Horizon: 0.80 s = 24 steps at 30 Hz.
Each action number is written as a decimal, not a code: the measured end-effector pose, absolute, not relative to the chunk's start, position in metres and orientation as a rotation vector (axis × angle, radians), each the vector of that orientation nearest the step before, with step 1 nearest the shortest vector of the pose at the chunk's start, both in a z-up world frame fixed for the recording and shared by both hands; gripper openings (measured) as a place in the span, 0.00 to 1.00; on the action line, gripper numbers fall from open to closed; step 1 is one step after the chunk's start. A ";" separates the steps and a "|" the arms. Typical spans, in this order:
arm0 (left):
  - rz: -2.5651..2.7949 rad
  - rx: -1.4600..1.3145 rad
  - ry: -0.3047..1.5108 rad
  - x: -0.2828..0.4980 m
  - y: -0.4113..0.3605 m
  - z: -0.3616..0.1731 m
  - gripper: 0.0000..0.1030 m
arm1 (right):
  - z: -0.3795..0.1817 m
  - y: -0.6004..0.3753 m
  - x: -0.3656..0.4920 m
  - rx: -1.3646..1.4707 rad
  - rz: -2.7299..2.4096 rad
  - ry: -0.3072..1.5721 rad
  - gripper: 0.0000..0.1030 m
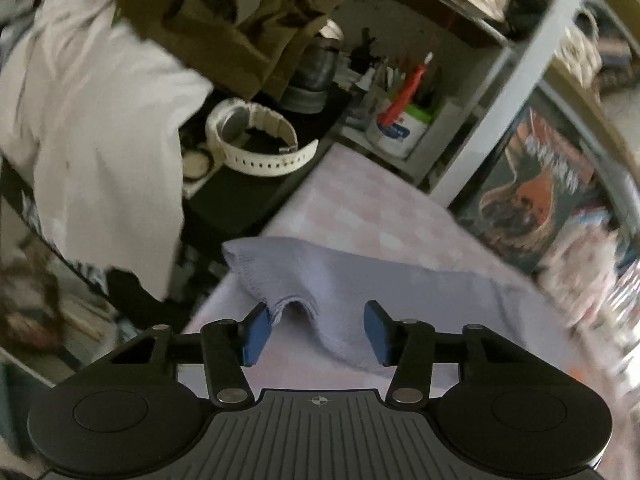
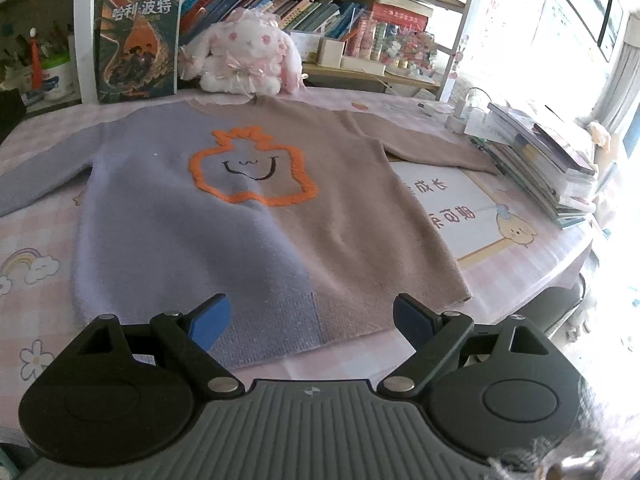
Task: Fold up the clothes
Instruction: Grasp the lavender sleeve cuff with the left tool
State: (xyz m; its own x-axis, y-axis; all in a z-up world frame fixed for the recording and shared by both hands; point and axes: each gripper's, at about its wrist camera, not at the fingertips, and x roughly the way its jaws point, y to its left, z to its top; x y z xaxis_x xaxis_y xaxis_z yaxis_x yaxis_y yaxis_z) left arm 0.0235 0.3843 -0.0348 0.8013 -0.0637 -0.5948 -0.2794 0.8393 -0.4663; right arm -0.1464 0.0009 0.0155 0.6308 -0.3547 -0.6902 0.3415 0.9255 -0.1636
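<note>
One sweater (image 2: 256, 208), spread flat and face up on the pink-checked tabletop (image 2: 36, 240), both sleeves stretched out sideways. Split down the middle: lavender on the left half, tan-brown on the right, ribbed hem, one orange fuzzy outline with a small black smiling face on the chest. Two hand-held grippers: right hand-held gripper (image 2: 312, 320) hovering over the hem, jaws wide apart, nothing between the blue pads. Left hand-held gripper (image 1: 316, 332) at the lavender sleeve cuff (image 1: 280, 276), jaws partly apart, a raised fold of cuff between them, left pad touching the knit, right pad clear of it. Behind the sweater: one plush rabbit (image 2: 248, 56), one upright book (image 2: 138, 40). One white wristwatch (image 1: 256, 140) beside the tabletop.
</note>
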 end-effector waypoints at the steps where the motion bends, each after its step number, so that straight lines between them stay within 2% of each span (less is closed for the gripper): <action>1: 0.125 -0.594 0.639 0.025 0.385 -0.036 0.47 | 0.016 0.001 -0.146 -0.018 -0.399 0.794 0.85; 5: 0.124 -0.660 0.646 0.031 0.387 -0.041 0.42 | 0.016 0.000 -0.147 -0.016 -0.403 0.793 0.85; 14: 0.094 -0.660 0.671 0.041 0.374 -0.041 0.42 | 0.017 -0.007 -0.148 -0.002 -0.421 0.790 0.85; 16: 0.134 -0.657 0.672 0.042 0.376 -0.041 0.25 | 0.017 -0.007 -0.148 -0.003 -0.421 0.791 0.85; 24: 0.217 -0.667 0.682 0.045 0.386 -0.043 0.05 | 0.018 -0.009 -0.147 -0.004 -0.427 0.791 0.85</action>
